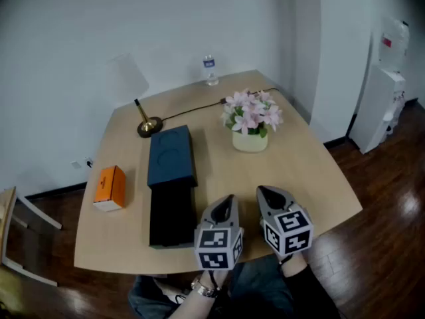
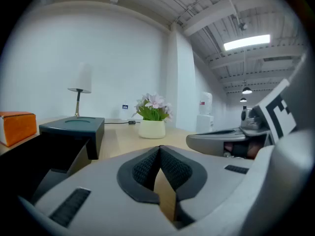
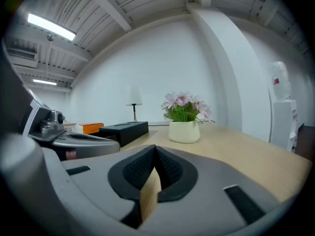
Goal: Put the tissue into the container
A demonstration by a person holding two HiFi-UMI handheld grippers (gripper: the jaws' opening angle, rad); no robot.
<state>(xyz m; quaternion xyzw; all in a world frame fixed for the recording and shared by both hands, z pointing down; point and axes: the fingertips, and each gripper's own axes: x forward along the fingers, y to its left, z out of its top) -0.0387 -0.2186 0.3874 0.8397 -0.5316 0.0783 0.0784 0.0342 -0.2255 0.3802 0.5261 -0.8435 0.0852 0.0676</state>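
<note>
Two claws, the left claw (image 1: 228, 199) and the right claw (image 1: 263, 191), are hovering fully closed and empty over the near edge of the pale wooden table (image 1: 302, 161). The task is seemingly only beginning: the orange pack (image 1: 110, 187), apparently the tissue, is sitting well left of the left claw, beyond the open black container (image 1: 171, 216) just beside that claw, so that claw is needing to open and reach across. White walls (image 1: 60, 52) and a dark wood floor (image 1: 388, 205) are surrounding the table.
</note>
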